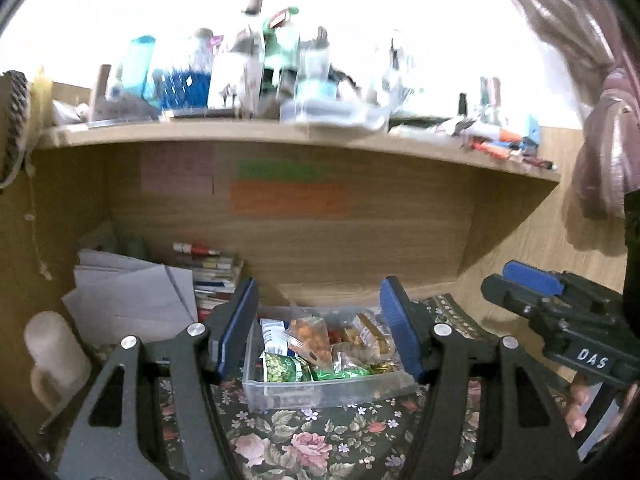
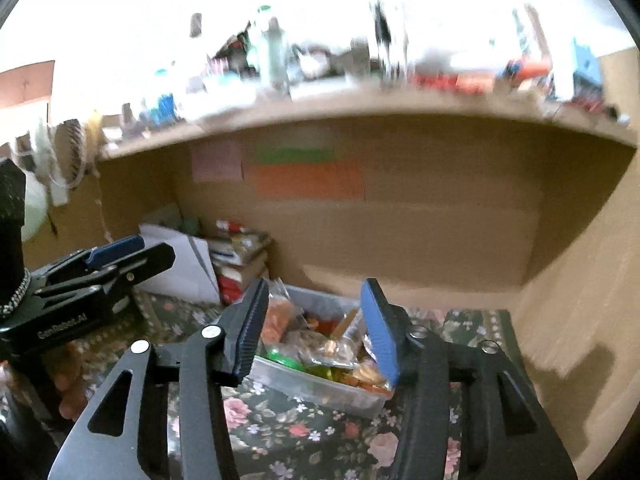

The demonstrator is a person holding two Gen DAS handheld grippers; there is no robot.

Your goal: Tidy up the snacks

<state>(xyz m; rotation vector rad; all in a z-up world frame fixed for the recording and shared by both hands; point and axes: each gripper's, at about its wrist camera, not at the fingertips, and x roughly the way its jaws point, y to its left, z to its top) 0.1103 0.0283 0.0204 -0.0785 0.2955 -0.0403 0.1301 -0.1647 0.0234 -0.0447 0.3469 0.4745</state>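
snacks packed in the clear box, both tongs held wide above it

a clear plastic box (image 1: 320,392) is seen on the flowered cloth (image 1: 304,444) of the counter, just under the wooden shelf (image 1: 280,136). the snack packets (image 1: 320,352) are all gathered inside it: a green pouch at the front, an orange-filled bag in the middle, golden wrappers to the right. no loose packet is seen on the cloth in either view.

the left tongs (image 1: 320,332) are held spread, nothing pinched between the blue pads, the box framed right between them. the right tongs (image 2: 316,328) are spread as well and empty, aimed at the same box (image 2: 320,390) from its right side; in the left view they (image 1: 524,284) are seen side-on at the edge.

this scene fits two stages: packets already collected into the box, or a full box about to be sorted out. which one it is cannot be settled from here, and the right view is blurred by motion.

whichever it is, a clean grip is called for. thin crinkly bags are best taken by a sealed edge, not the puffed middle, so that contents are not crushed. one packet at a time should be singled out, since the heap is overlapped and a neighbour is easily dragged along. the box is light and could be slid on the cloth.
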